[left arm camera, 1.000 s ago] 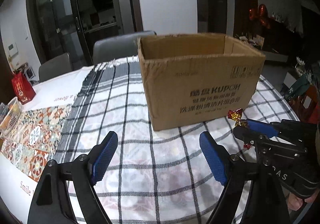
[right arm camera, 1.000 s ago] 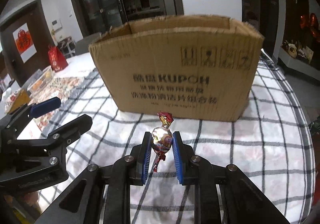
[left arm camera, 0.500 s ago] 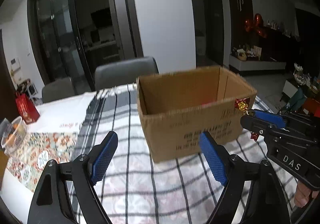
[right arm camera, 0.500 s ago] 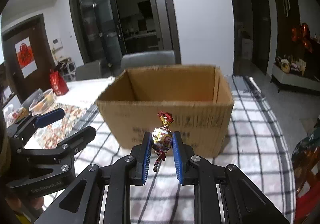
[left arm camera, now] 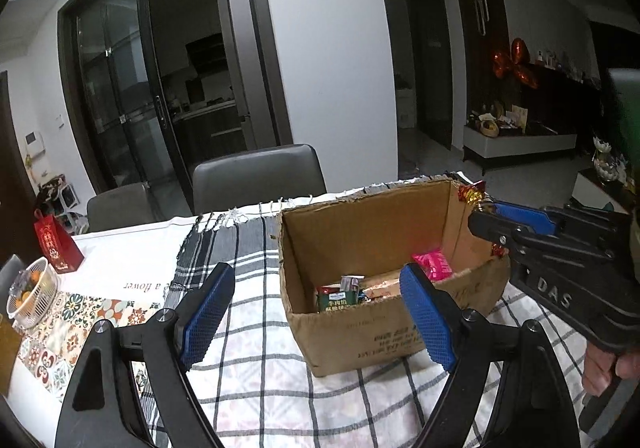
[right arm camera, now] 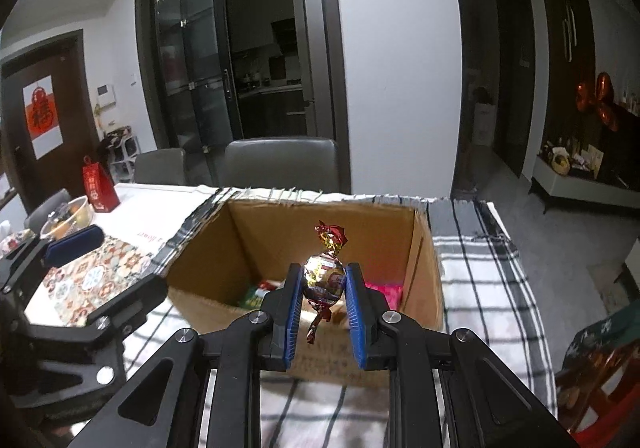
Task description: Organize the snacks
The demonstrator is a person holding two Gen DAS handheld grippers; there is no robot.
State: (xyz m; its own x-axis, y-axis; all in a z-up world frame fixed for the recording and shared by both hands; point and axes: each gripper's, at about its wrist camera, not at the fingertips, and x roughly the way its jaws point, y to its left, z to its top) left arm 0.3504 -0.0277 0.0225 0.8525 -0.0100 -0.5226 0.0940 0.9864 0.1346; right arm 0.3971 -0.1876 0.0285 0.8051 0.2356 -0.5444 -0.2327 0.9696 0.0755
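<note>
Checked cloth point(right arm camera: 472, 280) covers our table under an open cardboard box point(right arm camera: 420, 272) holding packets point(left arm camera: 340, 296). Our right gripper point(right arm camera: 323, 284) pinches a foil-wrapped candy point(right arm camera: 324, 278) above its near rim; our left gripper point(left arm camera: 316, 308) gapes wide, holding nothing.

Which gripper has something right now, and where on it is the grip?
The right gripper pinches a foil-wrapped candy by its round middle, twisted ends free. The left gripper holds nothing.

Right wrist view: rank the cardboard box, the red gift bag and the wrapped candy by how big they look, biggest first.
1. cardboard box
2 and 3. wrapped candy and red gift bag: they look about alike; the candy sits close to the camera, the bag far away, so no ranking.
</note>
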